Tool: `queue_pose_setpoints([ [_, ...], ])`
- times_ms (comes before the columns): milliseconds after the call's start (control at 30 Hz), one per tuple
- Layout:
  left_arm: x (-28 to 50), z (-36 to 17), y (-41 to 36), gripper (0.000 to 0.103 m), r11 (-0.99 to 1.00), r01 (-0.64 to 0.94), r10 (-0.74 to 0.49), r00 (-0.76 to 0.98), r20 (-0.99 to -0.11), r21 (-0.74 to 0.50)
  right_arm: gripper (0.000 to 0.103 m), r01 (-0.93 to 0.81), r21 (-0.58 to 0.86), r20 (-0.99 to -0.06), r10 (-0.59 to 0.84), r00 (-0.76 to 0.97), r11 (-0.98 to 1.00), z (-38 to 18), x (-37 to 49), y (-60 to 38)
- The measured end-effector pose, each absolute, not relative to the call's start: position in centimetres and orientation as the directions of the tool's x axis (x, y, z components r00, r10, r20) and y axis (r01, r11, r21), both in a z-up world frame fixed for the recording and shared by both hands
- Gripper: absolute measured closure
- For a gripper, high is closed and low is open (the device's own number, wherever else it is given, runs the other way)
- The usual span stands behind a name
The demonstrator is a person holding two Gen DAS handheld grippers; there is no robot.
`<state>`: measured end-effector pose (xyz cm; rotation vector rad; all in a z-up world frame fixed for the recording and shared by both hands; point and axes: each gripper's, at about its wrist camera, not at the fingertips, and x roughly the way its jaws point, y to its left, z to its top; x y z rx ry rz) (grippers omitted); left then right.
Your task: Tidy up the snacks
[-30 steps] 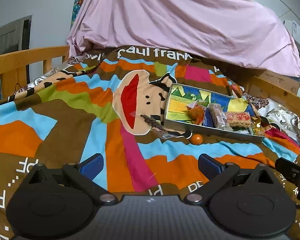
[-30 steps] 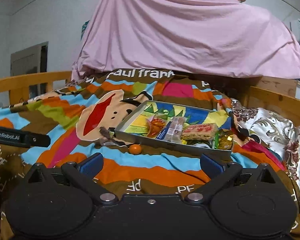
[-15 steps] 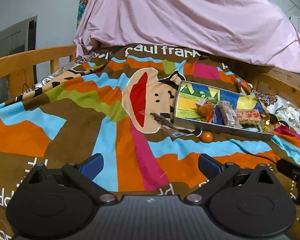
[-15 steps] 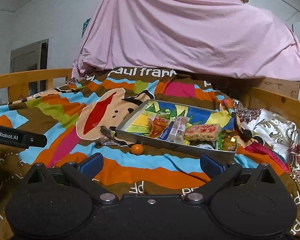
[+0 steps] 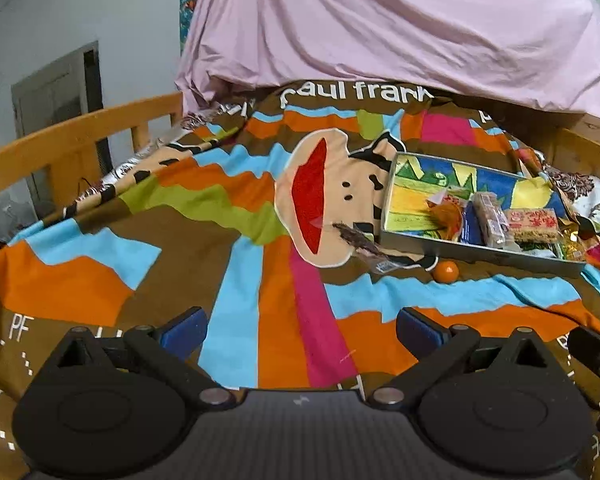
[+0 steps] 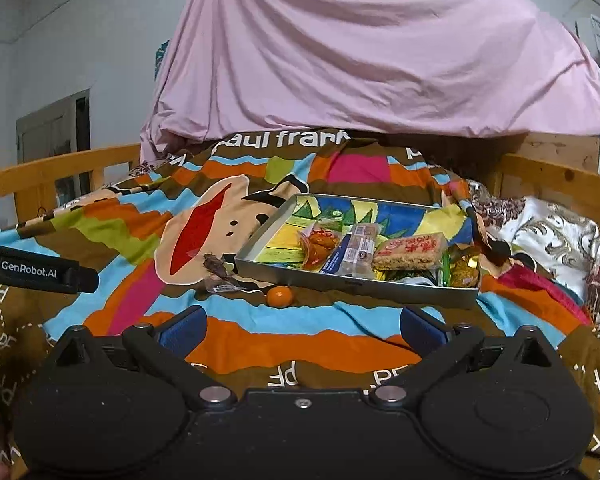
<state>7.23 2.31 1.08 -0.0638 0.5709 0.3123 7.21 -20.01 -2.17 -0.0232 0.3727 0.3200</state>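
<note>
Both grippers hang low over the near end of the bed, side by side, and neither has anything in it. The left gripper [image 5: 302,328] has its blue pads spread wide, with only blanket showing in the gap. The right gripper [image 6: 302,326] is spread just as wide, also bare between the pads.

The landmark here is the tray [image 6: 352,282], a shallow metal one with a painted floor, lying on the striped monkey blanket [image 5: 240,312]. Its right half is filled with snacks: an orange packet [image 6: 318,244] nearest the middle, a clear-wrapped bar [image 6: 358,250] touching it on the right, then a rice bar [image 6: 410,252] with red print, and gold and green wrappers [image 6: 462,270] heaped in the right corner. The tray's left half shows bare paint.

Two snacks lie outside. A small orange ball [image 6: 280,296] sits on the blanket just in front of the tray's near wall, toward its left end. A dark jerky strip [image 6: 218,270] in a clear wrapper lies just beside the tray's left corner.

Behind the tray a pink sheet [image 5: 400,28] is draped over something tall.
</note>
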Motion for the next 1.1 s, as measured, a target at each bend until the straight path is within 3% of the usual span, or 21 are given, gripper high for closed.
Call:
queue_pose_setpoints([
  [200,7.5,1.9,2.2,0.000,0.944,-0.330,0.279,0.794,-0.540,0.003,0.001,-0.293,0.085,-0.365,0.304,0.880,0.952,-2.0,7.4,-20.8],
  [533,9.3,3.0,2.6,0.000,0.945,-0.320,0.307,0.809,-0.501,0.062,0.000,-0.284,0.051,-0.374,0.282,0.883,0.957,-2.2,8.9,-20.5],
  [1100,15.1,1.3,4.4,0.000,0.944,-0.317,0.318,0.815,-0.484,0.088,0.001,-0.202,0.078,-0.393,0.216,0.894,0.976,-3.7,15.5,-21.0],
])
